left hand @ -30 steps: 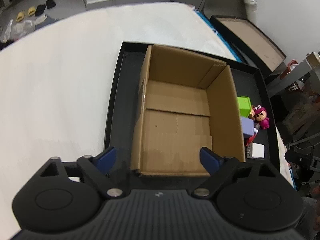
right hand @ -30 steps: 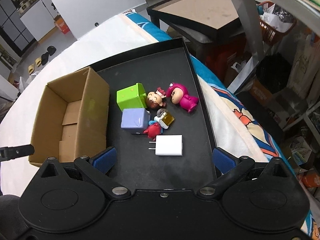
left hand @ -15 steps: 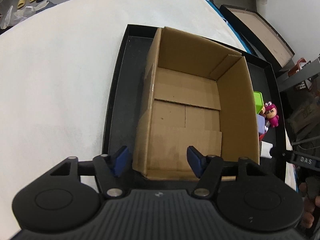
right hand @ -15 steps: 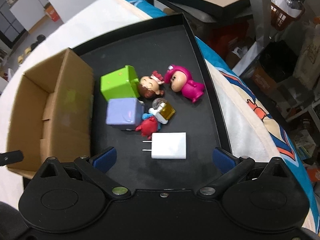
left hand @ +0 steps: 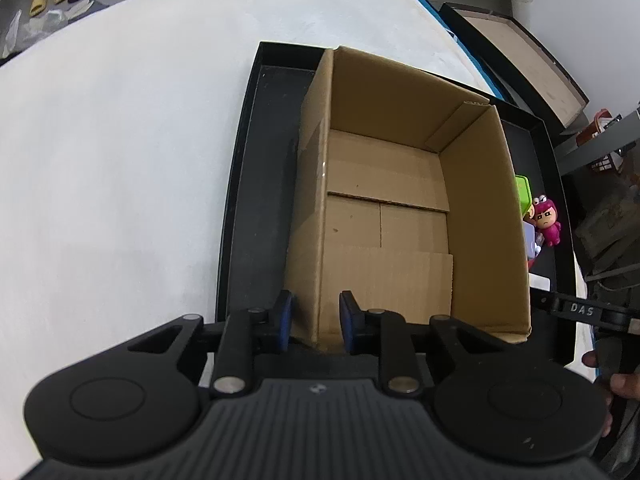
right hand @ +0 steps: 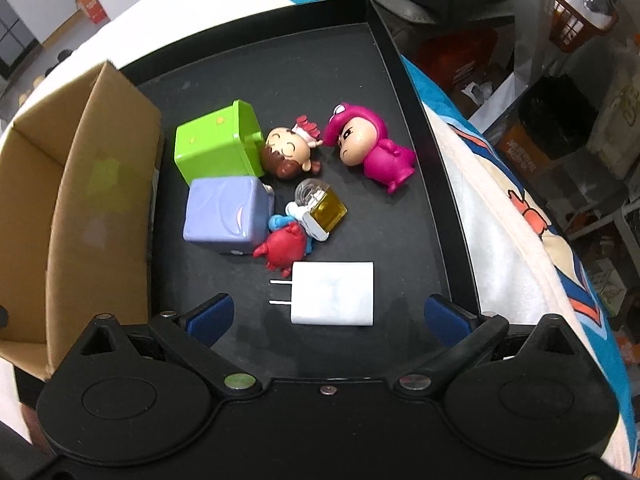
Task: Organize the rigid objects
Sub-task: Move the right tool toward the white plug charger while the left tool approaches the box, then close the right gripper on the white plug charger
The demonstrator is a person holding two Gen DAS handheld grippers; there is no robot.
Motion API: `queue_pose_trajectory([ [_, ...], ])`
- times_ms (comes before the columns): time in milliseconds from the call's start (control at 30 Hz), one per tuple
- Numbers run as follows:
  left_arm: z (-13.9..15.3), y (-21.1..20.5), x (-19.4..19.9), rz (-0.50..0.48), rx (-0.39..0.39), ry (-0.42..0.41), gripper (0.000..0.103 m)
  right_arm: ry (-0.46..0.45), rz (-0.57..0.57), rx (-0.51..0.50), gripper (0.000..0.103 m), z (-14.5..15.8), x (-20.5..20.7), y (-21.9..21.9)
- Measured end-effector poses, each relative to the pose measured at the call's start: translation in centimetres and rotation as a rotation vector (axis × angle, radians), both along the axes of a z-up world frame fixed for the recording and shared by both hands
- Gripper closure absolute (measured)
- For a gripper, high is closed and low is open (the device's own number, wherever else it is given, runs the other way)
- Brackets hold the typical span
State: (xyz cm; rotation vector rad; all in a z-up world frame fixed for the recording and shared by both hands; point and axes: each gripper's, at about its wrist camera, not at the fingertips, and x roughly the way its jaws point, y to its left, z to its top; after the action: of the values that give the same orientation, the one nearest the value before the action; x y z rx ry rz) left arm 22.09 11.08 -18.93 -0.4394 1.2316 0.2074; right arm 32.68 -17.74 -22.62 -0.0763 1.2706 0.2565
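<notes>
Left gripper (left hand: 313,326) pointed steeply down, jaws closing over the near-left corner of the open brown cardboard box (left hand: 400,208); the corner wall stood between the blue pads (left hand: 285,320), but contact could not be confirmed, so not yet a firm pinch. Right gripper (right hand: 328,316) was spread wide and holding nothing, with the white plug-in charger block (right hand: 332,300) lying between its fingers at 12 o'clock, prongs toward 9 o'clock.

Box was empty and sat in the black rectangular tray (left hand: 240,200). All toys lay on the tray floor outside the box: green plastic cube (right hand: 218,144) at 11 o'clock of the charger, lilac plastic cube (right hand: 224,216) just below it, small red crab figure (right hand: 286,246) touching the lilac cube, amber-and-white keyring charm (right hand: 320,210), brown-haired doll figure (right hand: 288,152), pink-suited doll figure (right hand: 370,148) at 1 o'clock.

Risks, as judged: thin corner wall may buckle or the box may tilt if the left pinch lands off-centre; the smooth flat charger may skid or pivot on its prongs when the right fingers close.

Left view alone showed the box interior empty; right view alone showed the full toy cluster, mostly hidden behind the box wall in the left view
</notes>
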Motion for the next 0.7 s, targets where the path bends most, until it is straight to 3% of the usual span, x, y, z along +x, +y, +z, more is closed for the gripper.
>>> queue_pose_trajectory([
  [100,0.0,-0.2,-0.3,0.006,0.003,-0.001,0.080,0.011,0.011,-0.003,0.012,-0.4,-0.2,0.2],
  [167,0.0,-0.3,-0.3,0.007,0.004,-0.002,0.080,0.021,0.018,-0.018,0.033,-0.8,-0.1,0.3],
  [200,0.1,-0.2,-0.3,0.012,-0.002,-0.002,0.080,0.029,0.015,-0.016,0.053,-1.0,0.0,0.2],
  [233,0.0,-0.1,-0.4,0.017,-0.010,-0.003,0.080,0.045,0.008,-0.008,0.056,-0.9,0.2,0.0],
  [700,0.2,0.3,-1.0,0.024,-0.022,-0.027,0.086,0.073,-0.036,0.111,0.057,1.3,-0.7,-2.4],
])
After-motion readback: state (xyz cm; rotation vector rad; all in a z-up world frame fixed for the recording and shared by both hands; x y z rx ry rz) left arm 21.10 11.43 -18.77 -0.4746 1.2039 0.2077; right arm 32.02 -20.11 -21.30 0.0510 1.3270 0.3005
